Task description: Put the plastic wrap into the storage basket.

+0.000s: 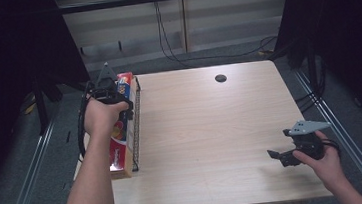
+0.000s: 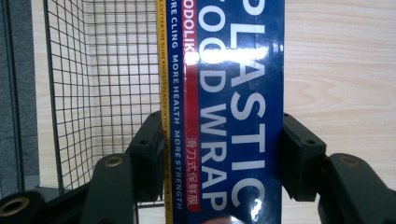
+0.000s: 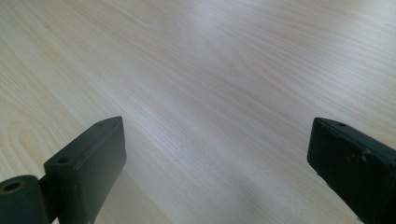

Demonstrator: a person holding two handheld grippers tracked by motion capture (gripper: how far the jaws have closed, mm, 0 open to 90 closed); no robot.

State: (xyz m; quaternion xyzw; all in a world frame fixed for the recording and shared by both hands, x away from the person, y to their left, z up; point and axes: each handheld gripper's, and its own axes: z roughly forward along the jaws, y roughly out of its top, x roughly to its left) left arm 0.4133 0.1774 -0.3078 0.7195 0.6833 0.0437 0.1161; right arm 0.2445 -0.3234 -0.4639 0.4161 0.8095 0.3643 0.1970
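A long blue and red plastic wrap box (image 2: 229, 107) lies lengthwise in a black wire basket (image 1: 136, 121) at the table's left edge. My left gripper (image 2: 219, 154) is shut on the box, one black pad pressing each long side. In the high view the same left gripper (image 1: 110, 91) sits over the far half of the box (image 1: 119, 148), held from above by a hand. Low at the front right of the table, my right gripper (image 1: 280, 156) points left, and its jaws stand wide apart in the right gripper view (image 3: 219, 163) with bare wood between them.
The light wooden table (image 1: 207, 129) has a round black cable hole (image 1: 220, 78) near its far edge. Black cables hang against the wall behind. Metal rails run along the floor on both sides. The basket's wire mesh wall (image 2: 102, 93) stands left of the box.
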